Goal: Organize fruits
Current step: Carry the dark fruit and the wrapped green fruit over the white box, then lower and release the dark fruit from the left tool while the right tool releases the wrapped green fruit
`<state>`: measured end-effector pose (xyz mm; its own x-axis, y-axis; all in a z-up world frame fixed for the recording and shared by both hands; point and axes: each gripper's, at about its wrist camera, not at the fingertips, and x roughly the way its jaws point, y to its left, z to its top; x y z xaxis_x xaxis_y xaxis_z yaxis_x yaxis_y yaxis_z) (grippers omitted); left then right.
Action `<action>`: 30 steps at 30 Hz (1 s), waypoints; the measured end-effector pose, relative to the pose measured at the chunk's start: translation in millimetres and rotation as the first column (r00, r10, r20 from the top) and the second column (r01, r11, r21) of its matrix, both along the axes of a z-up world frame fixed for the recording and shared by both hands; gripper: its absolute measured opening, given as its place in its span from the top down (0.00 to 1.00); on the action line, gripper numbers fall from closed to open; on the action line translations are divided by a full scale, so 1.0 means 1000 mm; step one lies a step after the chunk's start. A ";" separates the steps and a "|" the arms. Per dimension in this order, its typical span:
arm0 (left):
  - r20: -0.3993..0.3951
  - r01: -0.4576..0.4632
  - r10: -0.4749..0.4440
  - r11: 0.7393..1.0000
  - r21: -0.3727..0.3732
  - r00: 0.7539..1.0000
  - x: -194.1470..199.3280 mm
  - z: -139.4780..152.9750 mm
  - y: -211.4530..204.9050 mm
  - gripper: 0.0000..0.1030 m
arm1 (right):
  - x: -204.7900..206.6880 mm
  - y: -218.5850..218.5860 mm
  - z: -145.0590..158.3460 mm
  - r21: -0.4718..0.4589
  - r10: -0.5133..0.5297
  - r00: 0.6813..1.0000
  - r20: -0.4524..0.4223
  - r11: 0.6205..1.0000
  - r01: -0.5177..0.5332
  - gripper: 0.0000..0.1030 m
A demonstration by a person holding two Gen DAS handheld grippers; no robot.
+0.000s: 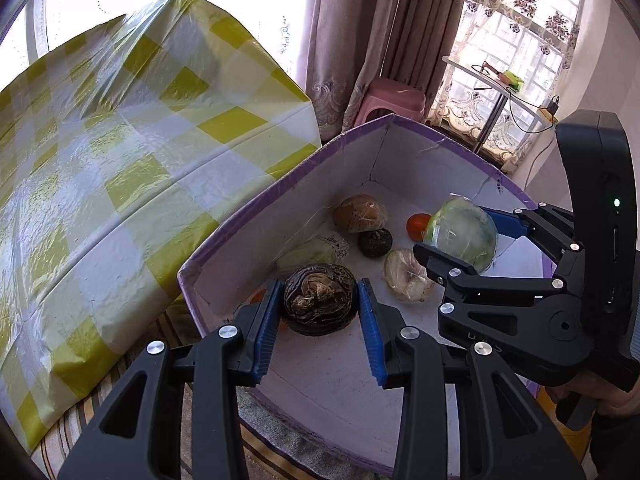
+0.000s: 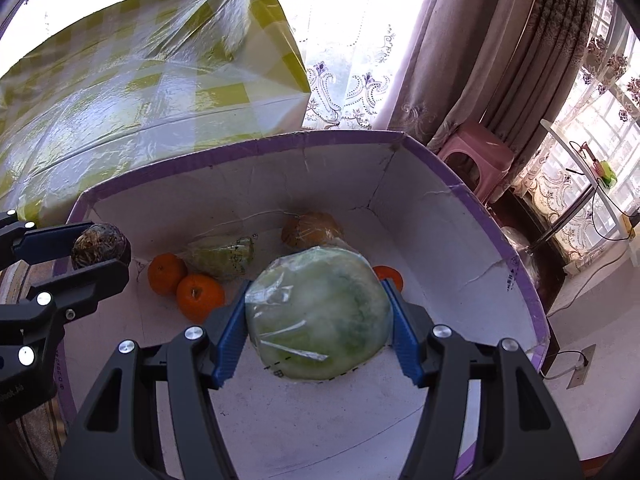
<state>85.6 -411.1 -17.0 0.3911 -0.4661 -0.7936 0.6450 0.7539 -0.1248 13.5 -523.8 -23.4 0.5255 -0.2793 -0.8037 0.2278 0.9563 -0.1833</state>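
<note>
A dark, wrinkled fruit (image 1: 319, 304) sits pinched between the blue pads of the left tongs (image 1: 320, 312), held over the near end of a white box with a purple rim (image 1: 280, 179). At about two o'clock from it in the left wrist view, the right tongs (image 2: 318, 320) clamp a pale green fruit wrapped in clear film (image 2: 318, 312), also above the box.

On the box floor lie other fruits: two oranges (image 2: 186, 285) touching each other at nine o'clock of the green fruit, a wrapped greenish one (image 2: 220, 256) just behind them, a brownish wrapped one (image 2: 310, 229) at twelve o'clock near the far wall, and another orange (image 2: 390, 276) peeking out at three o'clock.

Beyond the box stands a counter under a yellow-and-white checked cloth (image 1: 120, 152). A pink stool (image 1: 394, 98) stands by the curtains (image 1: 360, 40).
</note>
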 end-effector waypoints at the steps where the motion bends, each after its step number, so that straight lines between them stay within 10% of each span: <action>1: -0.004 0.006 -0.006 1.000 0.006 1.000 0.001 -0.002 -0.004 0.65 | 0.000 -0.003 -0.001 -0.002 -0.005 1.000 -0.005 1.000 0.005 0.39; 30: -0.139 0.072 -0.057 0.993 0.099 0.989 0.017 -0.049 -0.053 0.65 | 0.008 -0.021 -0.034 -0.063 -0.032 0.985 -0.167 0.998 0.022 0.39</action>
<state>102.4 -463.9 -66.3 0.2483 -0.3995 -0.8825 0.6751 0.7246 -0.1381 21.3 -544.4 -57.5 0.3762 -0.3427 -0.8608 0.2143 0.9361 -0.2790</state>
